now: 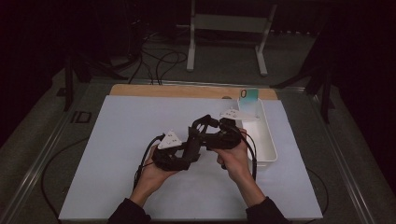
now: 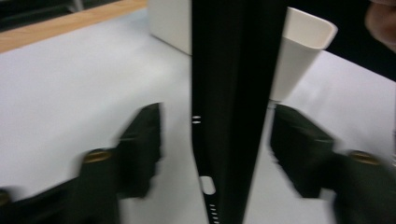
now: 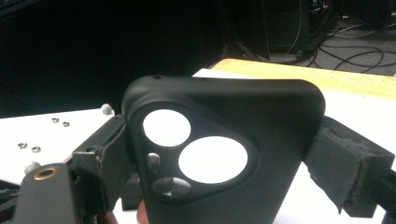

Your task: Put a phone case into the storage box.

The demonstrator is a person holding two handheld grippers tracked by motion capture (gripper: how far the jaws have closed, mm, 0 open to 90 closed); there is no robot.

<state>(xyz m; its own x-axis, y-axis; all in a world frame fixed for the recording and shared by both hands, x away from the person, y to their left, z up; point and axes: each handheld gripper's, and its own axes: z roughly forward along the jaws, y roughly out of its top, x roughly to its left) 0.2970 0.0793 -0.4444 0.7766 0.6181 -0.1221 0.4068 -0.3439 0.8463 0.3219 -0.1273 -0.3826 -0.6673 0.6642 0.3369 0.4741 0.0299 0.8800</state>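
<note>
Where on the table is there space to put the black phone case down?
The white mat is bare left of the left gripper and along its near edge. It is crowded at the right, by the white bin and right gripper.

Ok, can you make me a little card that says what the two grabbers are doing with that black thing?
Held thing: black rubbery phone case with round camera holes
Right gripper: shut on the case, pads pressing its two sides
Left gripper: open, the case edge-on between its jaws with a gap on each side
Nearby: long white plastic bin, right of the hands
At the bin's far end: teal phone case, standing up
Surface: white mat on a wooden table
</note>
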